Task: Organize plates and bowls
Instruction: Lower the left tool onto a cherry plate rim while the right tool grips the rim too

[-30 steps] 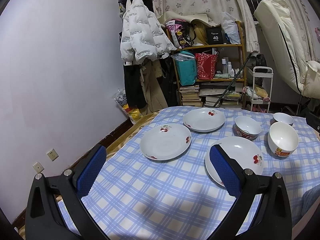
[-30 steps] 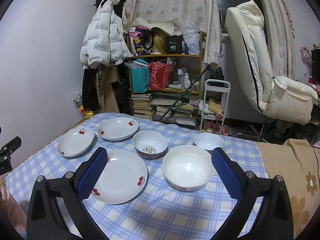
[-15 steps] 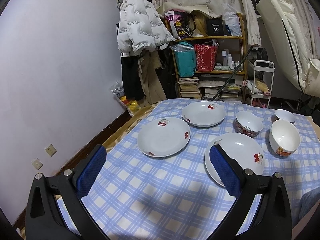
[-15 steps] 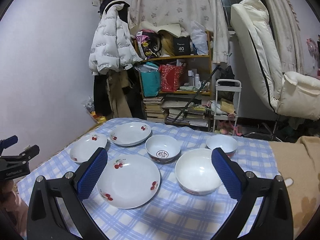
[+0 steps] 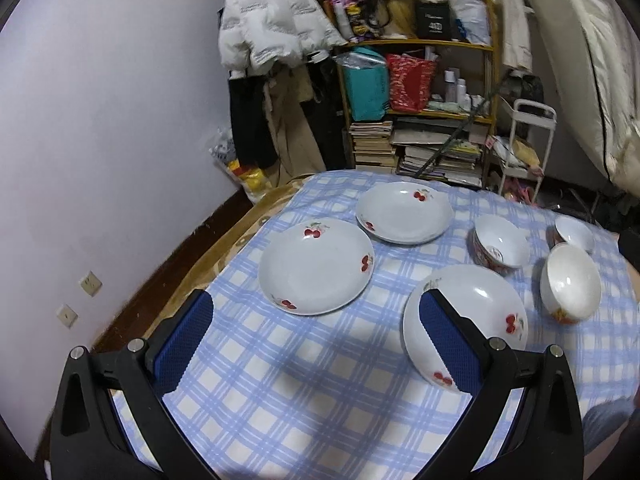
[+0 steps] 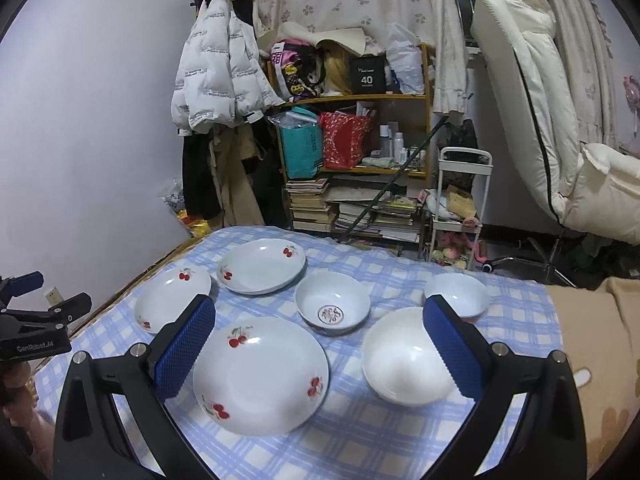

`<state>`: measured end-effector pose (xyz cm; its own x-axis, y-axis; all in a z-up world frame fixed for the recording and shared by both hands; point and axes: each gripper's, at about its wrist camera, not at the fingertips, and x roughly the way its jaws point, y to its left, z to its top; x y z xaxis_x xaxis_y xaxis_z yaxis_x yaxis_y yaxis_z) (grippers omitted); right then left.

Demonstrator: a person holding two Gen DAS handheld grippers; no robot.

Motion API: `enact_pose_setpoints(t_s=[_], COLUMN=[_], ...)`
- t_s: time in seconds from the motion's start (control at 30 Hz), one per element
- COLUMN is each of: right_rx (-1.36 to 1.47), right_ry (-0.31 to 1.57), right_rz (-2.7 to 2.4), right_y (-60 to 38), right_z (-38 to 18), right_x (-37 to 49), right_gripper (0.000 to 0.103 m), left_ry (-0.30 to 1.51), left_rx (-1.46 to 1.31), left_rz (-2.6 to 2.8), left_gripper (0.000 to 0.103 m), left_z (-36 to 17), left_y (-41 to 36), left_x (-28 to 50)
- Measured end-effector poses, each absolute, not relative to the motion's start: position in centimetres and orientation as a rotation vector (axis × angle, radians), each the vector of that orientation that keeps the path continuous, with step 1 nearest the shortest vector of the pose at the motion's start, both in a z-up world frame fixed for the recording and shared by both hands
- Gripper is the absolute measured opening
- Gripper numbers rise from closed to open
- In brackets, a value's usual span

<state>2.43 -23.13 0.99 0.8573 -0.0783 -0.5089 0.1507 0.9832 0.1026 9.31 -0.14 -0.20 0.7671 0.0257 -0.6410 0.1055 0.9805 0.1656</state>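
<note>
Dishes spread on the checked tabletop

While both grippers are held wide apart and empty, left gripper (image 5: pixel 316 336) and right gripper (image 6: pixel 320 344), three plates (image 6: pixel 260 376) and three bowls (image 6: pixel 408 356) are seen lying singly, unstacked, toward the tabletop's (image 6: pixel 360 440) far edge.

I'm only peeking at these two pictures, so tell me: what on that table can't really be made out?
- Nearest cherry plate: left wrist view, its near-left part sits behind the gripper's blue finger pad.
- Big white bowl: right wrist view, its right side is covered by a finger pad.
- Red mark inside the patterned bowl: too small to read.
- Left gripper: cut off by the right view's edge.
</note>
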Motion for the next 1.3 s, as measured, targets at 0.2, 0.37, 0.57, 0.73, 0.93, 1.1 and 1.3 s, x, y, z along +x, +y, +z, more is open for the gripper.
enact_pose_setpoints(t_s=[0.2, 0.37, 0.57, 0.73, 0.93, 1.1, 1.3], right_rx=[0.111, 0.109, 0.131, 0.176, 0.12, 0.083, 0.072], right_ry=[0.515, 0.531, 0.609, 0.705, 0.756, 0.819, 0.916], right_rz=[-0.181, -0.178, -0.139, -0.09, -0.061, -0.046, -0.031], right_y=[-22.9, -23.1, -23.7, -24.1, -23.6, -23.0, -22.8], right_z=[1.2, 0.5, -2.2, -5.1, -7.1, -8.9, -10.9], right_x=[5.0, 7.0, 9.0, 10.6, 11.8, 13.1, 14.3], right_gripper=[0.103, 0.101, 0.084, 0.064, 0.06, 0.052, 0.042], left_ry=[0.738, 0.782, 0.856, 0.908, 0.931, 0.961, 0.989], left_rx=[0.126, 0.122, 0.124, 0.129, 0.139, 0.163, 0.175], left_rz=[-0.066, -0.091, -0.113, -0.098, -0.13, -0.145, -0.166], left_gripper=[0.101, 0.101, 0.101, 0.101, 0.101, 0.101, 0.101], left_z=[-0.3, -2.2, -5.3, -8.1, -10.1, -11.7, -13.4], left_y=[0.3, -0.3, -0.9, -1.7, -2.7, -3.8, -4.3], left_x=[12.1, 13.7, 15.3, 16.3, 16.8, 17.2, 17.6])
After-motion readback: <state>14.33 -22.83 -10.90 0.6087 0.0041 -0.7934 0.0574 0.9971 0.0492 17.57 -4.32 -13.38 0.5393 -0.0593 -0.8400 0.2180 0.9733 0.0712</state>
